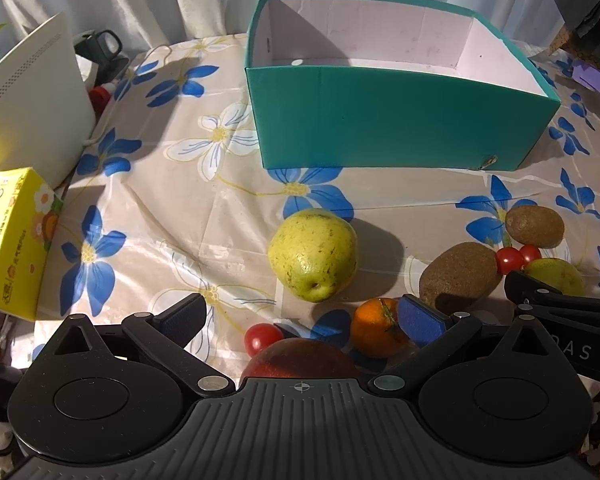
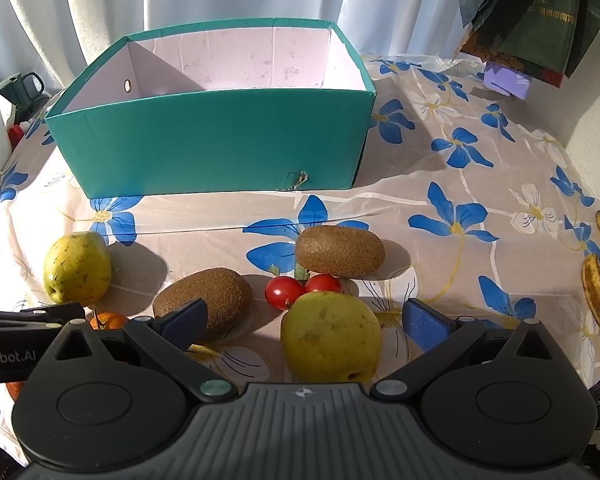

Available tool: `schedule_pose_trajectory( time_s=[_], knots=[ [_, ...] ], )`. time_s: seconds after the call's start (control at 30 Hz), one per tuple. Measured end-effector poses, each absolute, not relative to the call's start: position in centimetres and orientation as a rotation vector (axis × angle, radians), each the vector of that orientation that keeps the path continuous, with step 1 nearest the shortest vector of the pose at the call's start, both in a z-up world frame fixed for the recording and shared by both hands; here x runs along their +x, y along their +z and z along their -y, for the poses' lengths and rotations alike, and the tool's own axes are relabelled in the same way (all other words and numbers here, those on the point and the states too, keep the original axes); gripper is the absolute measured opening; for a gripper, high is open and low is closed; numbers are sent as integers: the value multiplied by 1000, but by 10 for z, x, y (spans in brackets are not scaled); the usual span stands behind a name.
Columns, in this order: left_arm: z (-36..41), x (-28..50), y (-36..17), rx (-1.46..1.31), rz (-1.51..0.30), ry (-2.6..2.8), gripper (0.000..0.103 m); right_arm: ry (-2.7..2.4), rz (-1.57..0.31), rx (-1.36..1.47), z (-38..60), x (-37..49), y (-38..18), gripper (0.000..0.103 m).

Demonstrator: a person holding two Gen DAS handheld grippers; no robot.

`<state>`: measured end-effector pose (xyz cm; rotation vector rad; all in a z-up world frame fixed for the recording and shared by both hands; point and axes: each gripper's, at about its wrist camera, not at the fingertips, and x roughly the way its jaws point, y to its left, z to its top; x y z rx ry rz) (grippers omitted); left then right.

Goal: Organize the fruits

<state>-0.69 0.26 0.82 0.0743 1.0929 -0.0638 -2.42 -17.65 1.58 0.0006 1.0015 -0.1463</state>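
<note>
- Clearly the right gripper (image 2: 304, 322) is spread wide and grasps nothing; the nearer pear (image 2: 331, 338) sits low in the middle of the right wrist view, between the blue pads but closer to the right one, touching neither
- That pear looks firm, rounded and fairly heavy, with smooth skin that could slip; I judge the widest part of its body the best place to pinch
- Just above it two cherry tomatoes (image 2: 285, 291) touch each other; they seem soft and easily crushed
- The left gripper (image 1: 302, 316) is likewise released; an apple (image 1: 300, 358) lies low centre of its view, partly hidden, with a mandarin (image 1: 374, 332) beside the right pad
- The teal box (image 2: 220, 148), upper centre, shows no fruit inside, though its floor is partly hidden
</note>
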Motion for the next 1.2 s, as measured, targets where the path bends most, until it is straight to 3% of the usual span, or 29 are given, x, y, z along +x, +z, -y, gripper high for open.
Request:
schedule_pose_trajectory(
  time_s=[0.9,1.2],
  knots=[
    [7,-15,9,66,-1049,-106,103,-124,-901,44,194,-40,19,103],
    [7,-41,19,102,-840,-174,103,7,-672,53,206,-65,29,103]
  ],
)
